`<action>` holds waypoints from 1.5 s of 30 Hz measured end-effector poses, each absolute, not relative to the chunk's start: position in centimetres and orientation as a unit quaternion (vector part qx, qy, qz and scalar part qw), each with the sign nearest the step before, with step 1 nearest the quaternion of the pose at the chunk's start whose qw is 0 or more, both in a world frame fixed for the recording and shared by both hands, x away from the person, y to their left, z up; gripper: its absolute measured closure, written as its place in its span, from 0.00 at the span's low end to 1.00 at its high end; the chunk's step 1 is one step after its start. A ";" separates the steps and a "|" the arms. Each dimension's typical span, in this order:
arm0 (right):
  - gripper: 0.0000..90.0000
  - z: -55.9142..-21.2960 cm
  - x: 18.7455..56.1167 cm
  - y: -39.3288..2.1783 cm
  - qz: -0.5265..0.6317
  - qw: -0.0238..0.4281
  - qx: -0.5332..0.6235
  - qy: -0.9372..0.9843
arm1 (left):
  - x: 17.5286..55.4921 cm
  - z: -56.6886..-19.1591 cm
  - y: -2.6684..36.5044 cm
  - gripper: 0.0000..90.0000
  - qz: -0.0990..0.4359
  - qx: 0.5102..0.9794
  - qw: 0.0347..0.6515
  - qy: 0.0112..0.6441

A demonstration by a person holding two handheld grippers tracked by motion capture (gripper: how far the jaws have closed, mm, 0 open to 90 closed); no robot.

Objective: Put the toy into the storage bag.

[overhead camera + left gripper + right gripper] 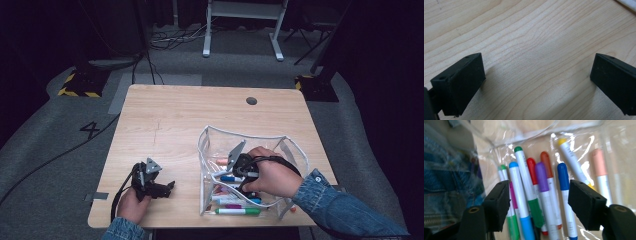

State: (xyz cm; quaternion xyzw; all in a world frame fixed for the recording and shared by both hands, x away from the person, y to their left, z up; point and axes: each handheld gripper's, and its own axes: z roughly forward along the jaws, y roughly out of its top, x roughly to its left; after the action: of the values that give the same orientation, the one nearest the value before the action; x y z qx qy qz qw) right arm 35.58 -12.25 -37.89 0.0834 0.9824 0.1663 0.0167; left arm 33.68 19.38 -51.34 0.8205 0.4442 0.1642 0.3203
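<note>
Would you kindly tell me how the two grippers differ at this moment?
The right gripper reaches down inside the clear pouch, jaws open above the markers; the left gripper lies low over bare wooden table, away from the pouch. Both stand open, holding nothing.

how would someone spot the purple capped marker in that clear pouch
On the wooden table stands a clear pouch full of markers. In the right gripper view, the purple capped marker lies mid-pile between red and blue caps; it is the only purple cap.
</note>
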 end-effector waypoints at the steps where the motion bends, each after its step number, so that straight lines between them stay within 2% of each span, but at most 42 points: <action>1: 0.34 -37.6 35.6 -12.4 0.171 0.021 0.087 0.981 | 33.7 -51.3 19.4 0.00 0.164 0.820 0.321 0.444; 6: 0.30 -35.7 35.7 -13.3 0.203 0.035 0.115 0.972 | 33.7 -51.4 19.4 0.00 0.164 0.820 0.321 0.444; 17: 0.32 -30.8 36.2 -16.2 0.271 0.075 0.168 0.945 | 33.7 -51.4 19.4 0.00 0.164 0.820 0.321 0.444; 23: 0.34 -29.1 37.7 -18.7 0.300 0.098 0.225 0.922 | 33.7 -51.3 19.4 0.00 0.164 0.820 0.320 0.444; 34: 0.36 -27.4 40.5 -25.4 0.329 0.150 0.330 0.872 | 33.7 -51.3 19.4 0.00 0.164 0.820 0.320 0.444; 45: 0.38 -28.4 41.9 -32.0 0.320 0.171 0.428 0.828 | 33.7 -51.4 19.4 0.00 0.164 0.820 0.321 0.444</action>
State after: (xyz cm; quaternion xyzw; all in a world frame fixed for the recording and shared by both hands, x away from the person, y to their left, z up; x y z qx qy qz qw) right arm 41.87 -32.02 -28.36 0.4278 0.8278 0.3201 0.1713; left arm 33.68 19.38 -51.35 0.8203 0.4440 0.1637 0.3212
